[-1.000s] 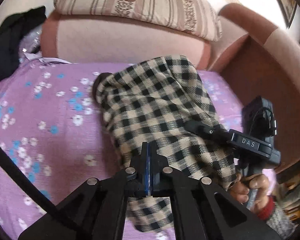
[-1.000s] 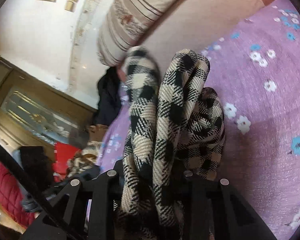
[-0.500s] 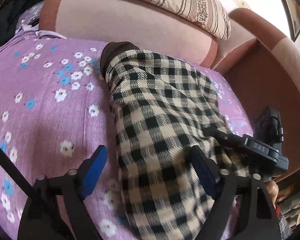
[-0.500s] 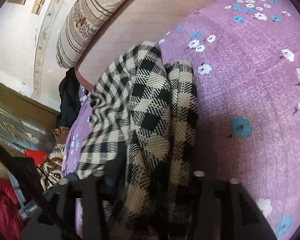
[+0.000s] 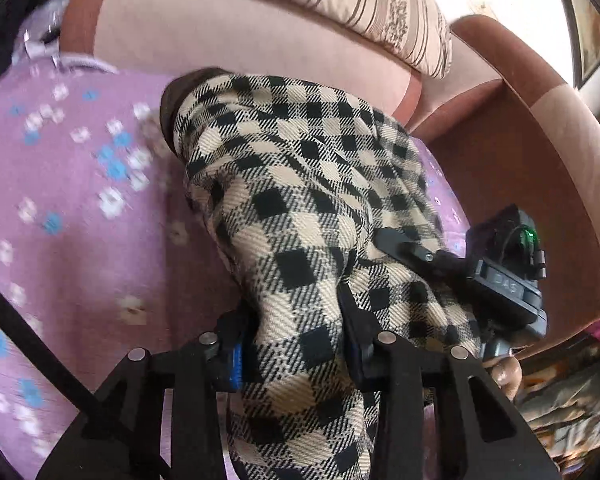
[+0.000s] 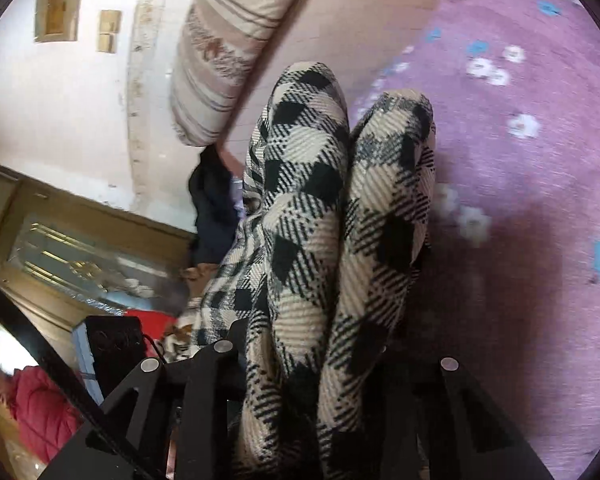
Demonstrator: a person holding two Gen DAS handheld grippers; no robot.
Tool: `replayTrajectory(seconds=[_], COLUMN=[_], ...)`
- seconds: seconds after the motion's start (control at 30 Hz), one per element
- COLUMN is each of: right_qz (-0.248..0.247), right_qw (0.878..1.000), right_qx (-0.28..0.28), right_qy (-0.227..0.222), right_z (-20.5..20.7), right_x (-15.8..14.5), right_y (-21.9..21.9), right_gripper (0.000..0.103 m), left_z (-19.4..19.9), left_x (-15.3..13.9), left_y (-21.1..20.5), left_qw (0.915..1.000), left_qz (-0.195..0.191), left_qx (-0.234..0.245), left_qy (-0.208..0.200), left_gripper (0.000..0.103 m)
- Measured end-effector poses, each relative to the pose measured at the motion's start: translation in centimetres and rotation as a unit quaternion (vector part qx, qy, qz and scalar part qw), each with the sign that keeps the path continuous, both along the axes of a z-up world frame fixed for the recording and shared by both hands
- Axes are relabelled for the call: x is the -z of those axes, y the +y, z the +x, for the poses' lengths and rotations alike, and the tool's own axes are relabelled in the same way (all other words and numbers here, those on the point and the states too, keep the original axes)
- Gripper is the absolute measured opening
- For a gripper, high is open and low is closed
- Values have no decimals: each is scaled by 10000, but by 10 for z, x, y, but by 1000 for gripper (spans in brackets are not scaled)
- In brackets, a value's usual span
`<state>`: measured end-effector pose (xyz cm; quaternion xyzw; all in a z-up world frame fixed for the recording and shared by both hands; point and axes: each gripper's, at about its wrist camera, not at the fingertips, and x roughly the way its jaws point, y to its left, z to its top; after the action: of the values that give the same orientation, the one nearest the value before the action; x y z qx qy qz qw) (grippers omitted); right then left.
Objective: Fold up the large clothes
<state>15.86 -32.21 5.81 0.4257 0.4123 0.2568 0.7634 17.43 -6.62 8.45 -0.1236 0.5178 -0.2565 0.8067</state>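
Left gripper [image 5: 296,354] clamped on a thick bunch of the black-and-cream checked woven garment [image 5: 300,200], stretching ahead over the purple floral bed cover [image 5: 72,240]. Right gripper [image 6: 332,364] likewise closed around two rolled folds of cloth rising straight ahead. Judged midway: already doubled lengthwise, not yet laid flat or squared. To the right of the left tool, faint lettering "DAS" on the other gripper's body.

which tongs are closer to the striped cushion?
Hard to call; probably the right. Both tongs, left and right, grip the checked garment on the purple cover, short of the striped cushion.
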Motion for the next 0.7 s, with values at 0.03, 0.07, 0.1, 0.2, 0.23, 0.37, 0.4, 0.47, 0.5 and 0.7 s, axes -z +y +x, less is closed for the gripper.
replayTrajectory(seconds=[0.03,0.07,0.1,0.2,0.23,0.37,0.4,0.47,0.5,0.7], right_qz=[-96,-326,-726,-1290,-1215,-1748,-1825,-1899,-1969,-2817], right_qw=[10000,9994,9972,9902,9906,9833,9823,9813,9799,9558], right_qx=[15,42,65,131,245,474,427,227,70,-712], right_qy=[9,55,162,524,581,151,36,-200,-310,-442], right_z=[0,1,2,0,-4,-28,-37,-53,-61,-102], right_x=[1,4,10,24,22,-21,-30,-47,-55,-36], right_y=[3,7,10,6,-1,-13,-14,-9,-1,43], right_gripper=[36,45,48,53,53,55,55,55,55,41], left_z=[0,0,-2,-10,-17,-44,-53,-67,-75,-88], left_x=[-1,1,11,42,46,39,35,30,25,9], left_y=[2,3,3,-1,-3,-6,-8,-9,-10,-16], left_qw=[10000,9996,9978,9909,9921,9937,9938,9934,9925,9921], left_qz=[84,253,633,1295,1198,1034,1015,1055,1130,1101], left_qx=[-25,-84,-193,-278,-302,-422,-444,-446,-457,-476], left_qy=[8,30,63,220,196,121,111,16,-104,-376], left_gripper=[39,44,45,51,52,52,52,52,52,52])
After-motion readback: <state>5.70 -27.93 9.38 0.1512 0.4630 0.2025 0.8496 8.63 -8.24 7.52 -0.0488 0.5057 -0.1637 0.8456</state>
